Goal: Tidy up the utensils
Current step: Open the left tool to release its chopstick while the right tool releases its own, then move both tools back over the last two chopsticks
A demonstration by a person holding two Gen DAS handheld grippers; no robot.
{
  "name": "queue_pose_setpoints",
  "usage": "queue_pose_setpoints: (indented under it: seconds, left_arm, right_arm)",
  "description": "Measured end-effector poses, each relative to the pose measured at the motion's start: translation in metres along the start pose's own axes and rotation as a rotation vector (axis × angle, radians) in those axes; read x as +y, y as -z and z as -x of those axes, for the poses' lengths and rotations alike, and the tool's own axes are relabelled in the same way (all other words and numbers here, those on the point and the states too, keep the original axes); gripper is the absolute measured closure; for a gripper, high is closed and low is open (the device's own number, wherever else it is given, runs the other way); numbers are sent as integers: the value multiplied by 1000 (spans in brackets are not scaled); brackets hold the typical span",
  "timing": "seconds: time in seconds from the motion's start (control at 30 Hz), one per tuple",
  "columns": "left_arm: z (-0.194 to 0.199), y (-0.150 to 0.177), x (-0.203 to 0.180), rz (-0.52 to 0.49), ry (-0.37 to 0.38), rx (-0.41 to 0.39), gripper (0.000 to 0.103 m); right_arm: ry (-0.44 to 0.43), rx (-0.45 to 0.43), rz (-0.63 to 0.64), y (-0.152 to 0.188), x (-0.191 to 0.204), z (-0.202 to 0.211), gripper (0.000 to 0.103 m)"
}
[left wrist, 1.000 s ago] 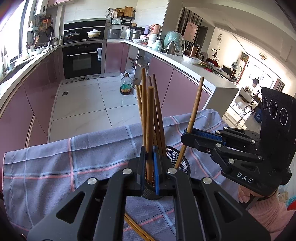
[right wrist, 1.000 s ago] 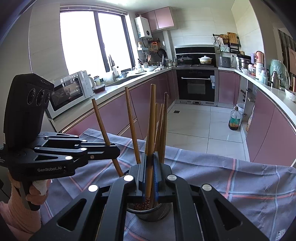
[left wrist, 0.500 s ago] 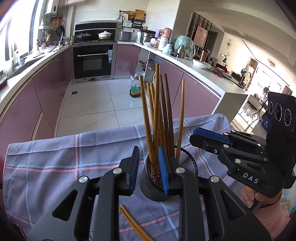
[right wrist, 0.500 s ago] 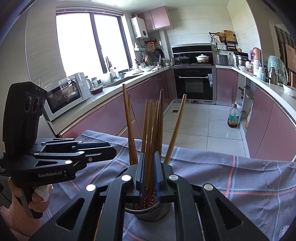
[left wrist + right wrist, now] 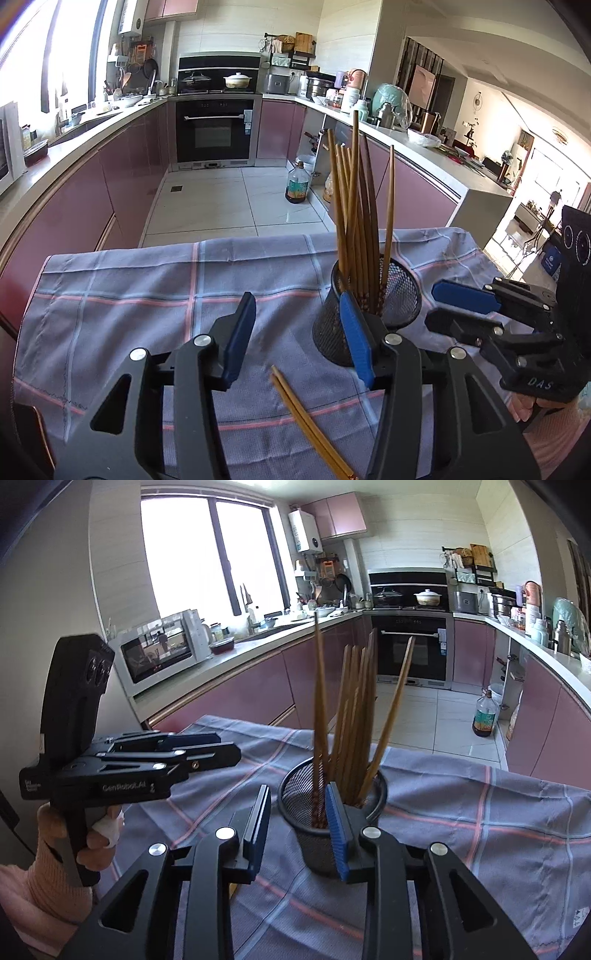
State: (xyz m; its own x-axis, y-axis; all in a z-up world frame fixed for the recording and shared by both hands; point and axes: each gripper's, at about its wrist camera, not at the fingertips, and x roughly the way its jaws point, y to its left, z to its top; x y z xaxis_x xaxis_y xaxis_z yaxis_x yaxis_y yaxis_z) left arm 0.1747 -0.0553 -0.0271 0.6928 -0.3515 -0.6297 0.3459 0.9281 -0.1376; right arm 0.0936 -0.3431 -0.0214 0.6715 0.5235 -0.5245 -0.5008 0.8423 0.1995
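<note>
A black mesh holder point(image 5: 400, 295) stands on the checked cloth and holds several wooden chopsticks point(image 5: 356, 206) upright; it shows in the right wrist view too point(image 5: 295, 794) with the chopsticks point(image 5: 351, 709). Two loose chopsticks point(image 5: 306, 421) lie on the cloth in front of the holder. My left gripper point(image 5: 297, 332) is open and empty, its right finger beside the holder. My right gripper point(image 5: 299, 819) is open and empty, its right finger in front of the holder. Each gripper shows in the other's view: the right one point(image 5: 454, 306), the left one point(image 5: 221, 747).
The grey-blue checked cloth point(image 5: 147, 288) covers the table, its far edge dropping toward the tiled kitchen floor. Pink cabinets and counters line both sides, with an oven point(image 5: 214, 129) at the back and an oil bottle point(image 5: 296, 182) on the floor.
Both grippers have opened, let go of the chopsticks they held into the holder, and drawn back. The chopsticks now stand loose in the holder.
</note>
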Motion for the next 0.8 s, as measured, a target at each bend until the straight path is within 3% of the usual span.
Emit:
queue_pose_setpoints:
  seconds: [0.37, 0.57, 0.8]
  left_arm:
    - [0, 69, 36, 84, -46, 96, 54]
    - [-7, 94, 41, 111, -44, 134, 54]
    - [-6, 101, 40, 117, -38, 142, 54]
  right_arm:
    - [-90, 242, 12, 63, 39, -52, 74]
    - [-98, 284, -1, 75, 50, -64, 74]
    - [-82, 306, -6, 78, 55, -71, 74]
